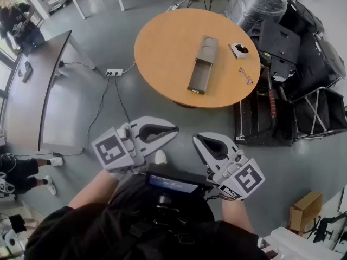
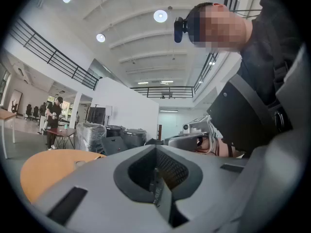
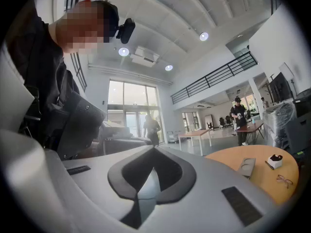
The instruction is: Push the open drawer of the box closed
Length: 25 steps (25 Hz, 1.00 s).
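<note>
Left claw (image 1: 172,130) and right claw (image 1: 199,141) closed, empty; box drawer (image 1: 199,76) apparently open, inside indistinct.

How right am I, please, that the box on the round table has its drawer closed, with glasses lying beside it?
Not quite: the head view shows the drawer pulled open from the box. The box is on the round table, with glasses beside it.
</note>
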Each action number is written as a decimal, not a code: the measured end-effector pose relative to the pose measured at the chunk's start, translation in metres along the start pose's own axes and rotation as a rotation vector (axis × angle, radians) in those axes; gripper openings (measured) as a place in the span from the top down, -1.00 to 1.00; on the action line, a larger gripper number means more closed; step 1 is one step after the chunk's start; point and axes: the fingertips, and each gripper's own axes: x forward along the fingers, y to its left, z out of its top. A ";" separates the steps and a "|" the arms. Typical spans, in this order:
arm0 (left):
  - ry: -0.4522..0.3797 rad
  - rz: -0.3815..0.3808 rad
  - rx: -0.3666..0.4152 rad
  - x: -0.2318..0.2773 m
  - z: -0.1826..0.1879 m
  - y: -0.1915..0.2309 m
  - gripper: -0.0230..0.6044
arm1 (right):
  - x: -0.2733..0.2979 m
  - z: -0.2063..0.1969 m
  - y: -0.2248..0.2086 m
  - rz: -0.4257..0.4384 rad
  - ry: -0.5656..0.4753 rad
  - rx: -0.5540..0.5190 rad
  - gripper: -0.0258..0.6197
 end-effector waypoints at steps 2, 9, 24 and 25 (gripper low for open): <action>-0.004 -0.008 0.005 -0.002 -0.001 0.004 0.84 | 0.004 0.000 -0.002 -0.009 -0.009 -0.002 0.92; 0.009 -0.034 -0.011 -0.006 -0.004 0.054 0.84 | 0.042 -0.004 -0.036 -0.046 -0.003 0.012 0.92; 0.031 -0.124 -0.044 -0.011 -0.017 0.125 0.84 | 0.097 -0.006 -0.079 -0.128 -0.004 0.010 0.92; 0.031 -0.128 -0.040 -0.011 -0.018 0.127 0.84 | 0.099 -0.005 -0.080 -0.133 -0.006 0.008 0.92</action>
